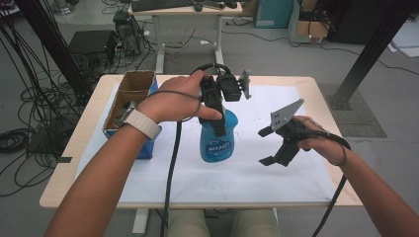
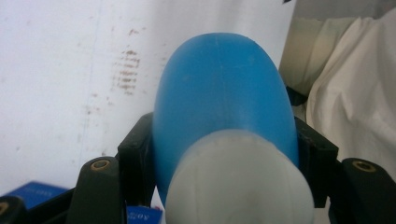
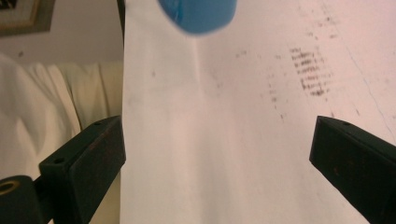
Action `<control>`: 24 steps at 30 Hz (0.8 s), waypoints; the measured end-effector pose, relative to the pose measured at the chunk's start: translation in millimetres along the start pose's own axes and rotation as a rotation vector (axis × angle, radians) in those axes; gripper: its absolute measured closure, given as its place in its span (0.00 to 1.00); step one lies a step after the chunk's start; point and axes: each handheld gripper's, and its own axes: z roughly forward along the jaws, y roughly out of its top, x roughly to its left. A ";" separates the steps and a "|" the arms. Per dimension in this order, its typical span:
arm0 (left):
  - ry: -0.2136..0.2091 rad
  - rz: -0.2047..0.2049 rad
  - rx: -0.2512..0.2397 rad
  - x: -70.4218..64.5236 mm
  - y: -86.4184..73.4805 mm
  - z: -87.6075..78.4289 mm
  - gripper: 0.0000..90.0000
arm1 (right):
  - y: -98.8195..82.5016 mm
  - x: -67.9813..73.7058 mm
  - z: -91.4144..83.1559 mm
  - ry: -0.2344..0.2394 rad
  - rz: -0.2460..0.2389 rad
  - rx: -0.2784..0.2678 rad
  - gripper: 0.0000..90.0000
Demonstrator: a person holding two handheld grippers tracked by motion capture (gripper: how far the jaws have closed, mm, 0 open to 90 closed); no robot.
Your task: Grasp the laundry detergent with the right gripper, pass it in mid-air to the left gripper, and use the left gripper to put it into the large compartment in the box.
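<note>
From the high view, the left gripper comes down from above on a blue bottle that stands upright on the white sheet, near the middle of the table. Its jaws are clamped on the bottle's top part. The right gripper hangs just to the right of the bottle, apart from it, jaws spread and holding nothing. A cardboard box sits to the left of the bottle, well clear. To do the lift well, the person should keep the bottle vertical and the squeeze steady, since the hold is high and the body may swing below it; the free gripper is best brought to the lower body if support is wanted. The hand hides the exact contact, and the label's lettering is too small to read.

In the left gripper view, the blue bottle fills the gap between the jaws, pressed on both sides, with its white cap nearest the lens. The cap is blurred, so whether it is screwed tight is unclear. The bottle's base is hidden behind its own shoulder.

In the right gripper view, the jaws stand wide apart over the white sheet, nothing between them. A rounded edge of the blue bottle is cut off at the top, and faint dark smudges mark the sheet beside it.
</note>
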 end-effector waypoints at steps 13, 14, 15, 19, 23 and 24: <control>0.068 -0.221 0.016 15.6 -8.6 -35.4 0.41 | -18.8 0.6 -33.8 -0.091 0.008 0.155 0.04; 0.075 -0.242 0.004 17.0 -10.2 -39.3 0.41 | -19.9 1.2 -36.4 -0.097 0.023 0.160 0.04; 0.080 -0.252 0.003 18.0 -11.4 -41.9 0.41 | -21.0 1.1 -39.3 -0.102 0.027 0.164 0.04; 0.084 -0.342 0.014 26.6 -16.7 -57.8 0.41 | -23.7 1.0 -46.9 -0.117 0.040 0.191 0.04; 0.108 -0.443 -0.010 35.4 -24.0 -72.1 0.41 | -27.5 -1.4 -54.4 -0.134 0.048 0.194 0.04; 0.115 -0.453 -0.006 36.9 -25.1 -74.6 0.41 | -28.7 -2.1 -57.0 -0.138 0.045 0.203 0.04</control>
